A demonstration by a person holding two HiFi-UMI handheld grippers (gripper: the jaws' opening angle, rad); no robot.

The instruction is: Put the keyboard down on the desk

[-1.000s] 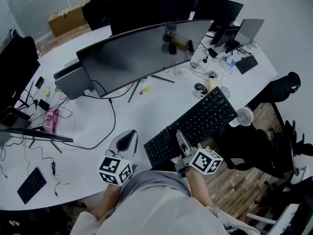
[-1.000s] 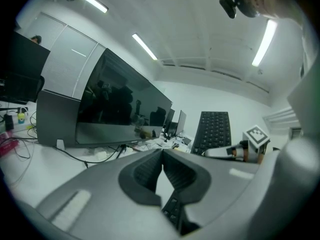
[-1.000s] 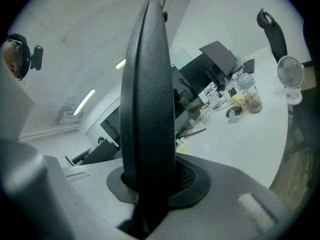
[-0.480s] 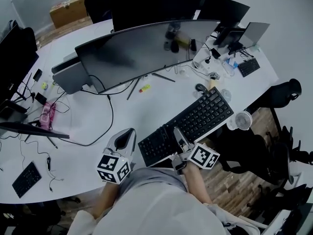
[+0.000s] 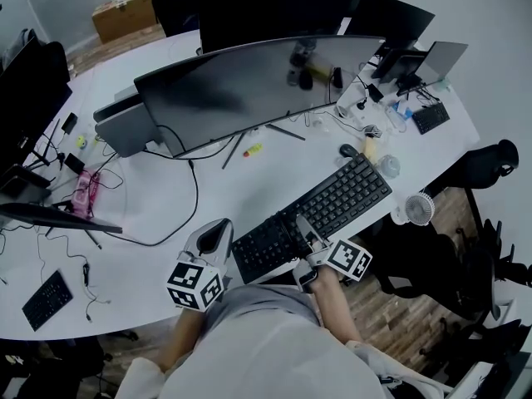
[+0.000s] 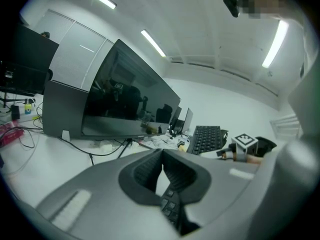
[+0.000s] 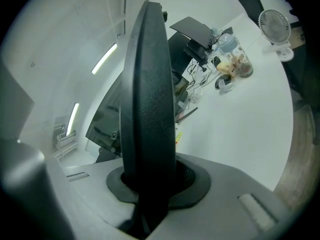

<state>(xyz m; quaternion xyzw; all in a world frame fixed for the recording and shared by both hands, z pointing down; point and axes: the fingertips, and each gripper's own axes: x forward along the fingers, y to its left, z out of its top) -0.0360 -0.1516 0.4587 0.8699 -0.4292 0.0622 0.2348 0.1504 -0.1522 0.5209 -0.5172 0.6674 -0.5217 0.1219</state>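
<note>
At near edge of white worktop (image 5: 249, 181): one full-size black keyboard (image 5: 341, 198), flat slab, keys up. Long axis diagonal in head view, near-left to far-right, far end pointing toward a dark mouse (image 5: 349, 150). Gripped on its front long edge by right gripper (image 5: 301, 223), fingers clamped on the slab, seen edge-on in right gripper view. Contact with worktop: can't tell.

Left gripper (image 5: 218, 233) just beside keyboard's left end, fingers closed tip to tip, nothing gripped.

Count: three keyboards total, with small left keyboard (image 5: 48, 299) and small right keyboard (image 5: 435, 116) well apart at opposite ends. One wide curved monitor (image 5: 258, 90), glossy dark. One round white fan (image 5: 418, 208) at right edge. One yellow marker (image 5: 252, 150) under the monitor.
</note>
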